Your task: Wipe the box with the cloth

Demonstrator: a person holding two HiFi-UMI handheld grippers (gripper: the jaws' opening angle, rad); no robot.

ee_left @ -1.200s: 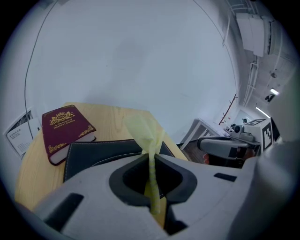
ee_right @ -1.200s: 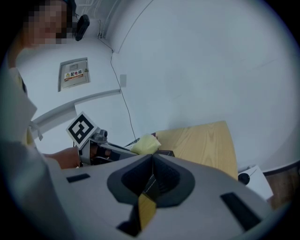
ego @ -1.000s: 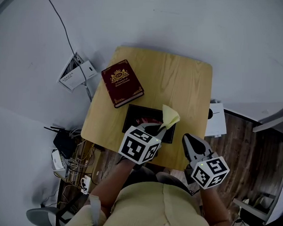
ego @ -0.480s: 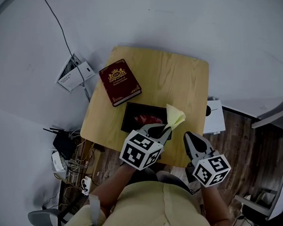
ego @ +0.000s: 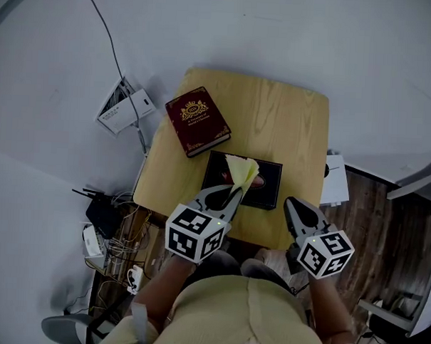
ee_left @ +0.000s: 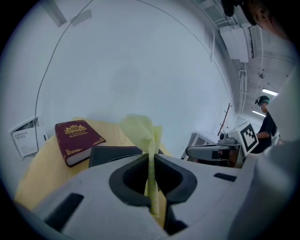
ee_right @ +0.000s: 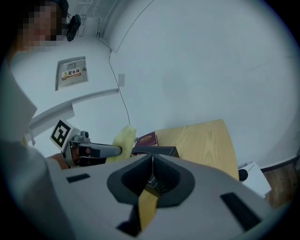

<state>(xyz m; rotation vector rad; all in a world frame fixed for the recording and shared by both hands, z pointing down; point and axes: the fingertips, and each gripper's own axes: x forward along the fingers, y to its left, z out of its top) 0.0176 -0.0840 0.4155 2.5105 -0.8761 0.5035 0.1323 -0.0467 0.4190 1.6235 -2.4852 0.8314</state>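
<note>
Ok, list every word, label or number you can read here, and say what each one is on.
Nothing reads clearly enough to quote.
wall sign: a line of dark characters, too small to read.
dark red book: gold crest and gold lettering, too small to read.
white leaflet beside the table: printed lines, blurred.

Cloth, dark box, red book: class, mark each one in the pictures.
cloth (ego: 242, 170), head view, bunched yellow top
dark box (ego: 267, 181), head view, lid's right half
red book (ego: 198, 121), head view, cover centre
</note>
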